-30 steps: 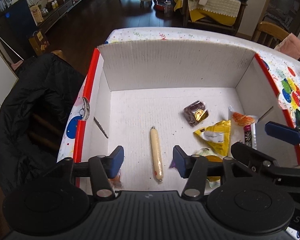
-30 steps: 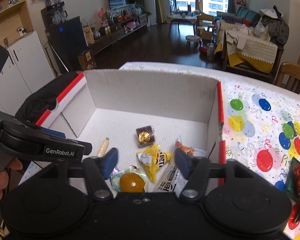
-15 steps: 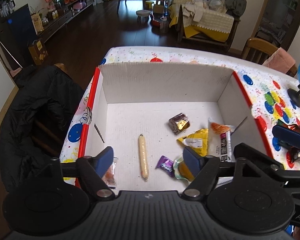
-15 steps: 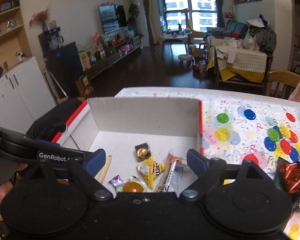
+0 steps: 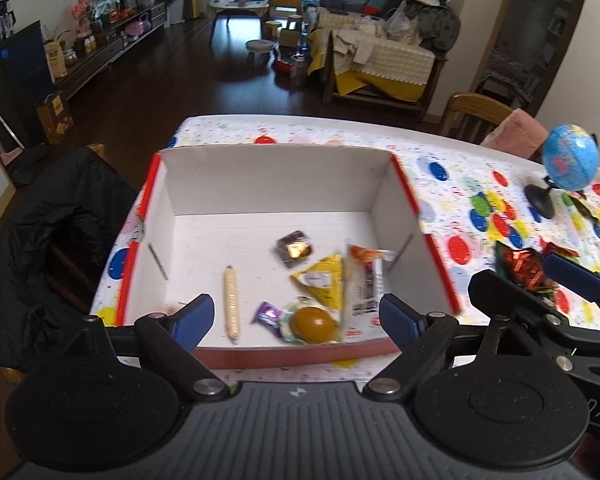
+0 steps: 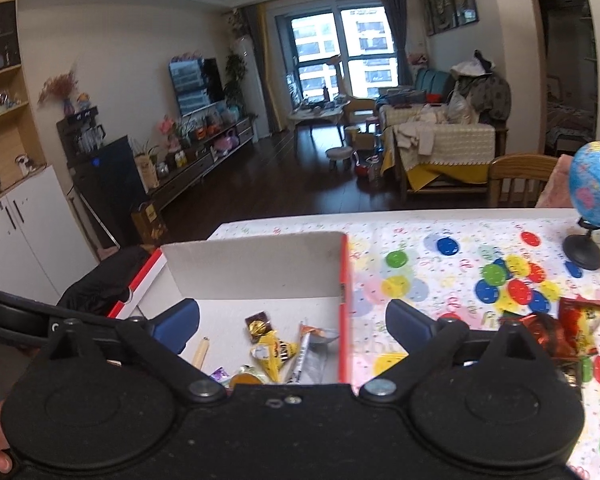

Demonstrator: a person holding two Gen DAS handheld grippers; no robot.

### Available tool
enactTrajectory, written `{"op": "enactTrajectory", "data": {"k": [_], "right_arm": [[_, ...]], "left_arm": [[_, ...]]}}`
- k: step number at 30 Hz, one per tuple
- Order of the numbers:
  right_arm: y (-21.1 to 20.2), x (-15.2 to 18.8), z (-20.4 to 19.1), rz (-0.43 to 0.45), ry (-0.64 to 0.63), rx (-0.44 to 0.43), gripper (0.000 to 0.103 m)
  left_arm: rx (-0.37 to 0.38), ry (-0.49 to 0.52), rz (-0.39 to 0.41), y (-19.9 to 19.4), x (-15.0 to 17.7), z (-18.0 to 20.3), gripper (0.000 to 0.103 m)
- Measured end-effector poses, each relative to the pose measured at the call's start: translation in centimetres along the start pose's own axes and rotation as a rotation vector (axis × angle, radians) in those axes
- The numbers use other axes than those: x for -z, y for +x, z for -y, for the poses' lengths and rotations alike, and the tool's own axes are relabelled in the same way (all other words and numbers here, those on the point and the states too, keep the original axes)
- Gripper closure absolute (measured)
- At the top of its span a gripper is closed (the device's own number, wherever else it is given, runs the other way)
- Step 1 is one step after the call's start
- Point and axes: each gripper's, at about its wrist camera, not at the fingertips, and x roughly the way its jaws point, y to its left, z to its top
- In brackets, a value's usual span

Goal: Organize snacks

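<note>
A white cardboard box (image 5: pixel 276 184) with red edges holds a pale sausage stick (image 5: pixel 232 304), a brown chocolate (image 5: pixel 295 249), a yellow packet (image 5: pixel 322 280), a purple candy (image 5: pixel 269 314), an orange round snack (image 5: pixel 314 324) and a long white packet (image 5: pixel 370 276). My left gripper (image 5: pixel 295 320) hangs above the box's near edge, its jaws opening with nothing between them. My right gripper (image 6: pixel 294 326) is above the box's (image 6: pixel 260 268) near right corner, jaws also opening and empty. Red foil snacks (image 6: pixel 580 320) lie on the tablecloth to its right.
A small blue globe (image 5: pixel 570 164) on a black stand sits at the table's right. A black jacket (image 5: pixel 60 220) hangs over a chair left of the table. A wooden chair (image 5: pixel 476 116) stands at the far right edge. The balloon-print cloth (image 6: pixel 460 264) covers the table.
Both grippers have pulled back and up out of the box while their jaws spread wide. The snacks stay on the box floor, and the purple candy now shows beside the orange one.
</note>
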Motion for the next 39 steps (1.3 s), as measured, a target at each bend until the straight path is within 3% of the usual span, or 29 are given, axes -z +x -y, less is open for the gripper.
{"op": "enactTrajectory", "data": {"k": [10, 19, 25, 39], "right_arm": [[-4.6, 0.9, 4.3, 0.062, 0.049, 0.035, 0.001], [-7.8, 1.9, 9.1, 0.082, 0.075, 0.124, 0.001], [-9.0, 2.3, 13.0, 0.038, 0.095, 0.189, 0.009], [-10.0, 4.0, 22.5, -0.031, 0.098, 0.265, 0.012]], "left_arm": [[0.077, 0.058, 0.028, -1.5, 1.0, 5.6, 0.013], [0.140, 0.102, 0.003, -0.8, 1.6, 11.9, 0.013], [0.169, 0.123, -0.021, 0.3, 2.2, 16.5, 0.013], [0.196, 0.085, -0.096, 5.2, 1.9, 24.7, 0.013]]}}
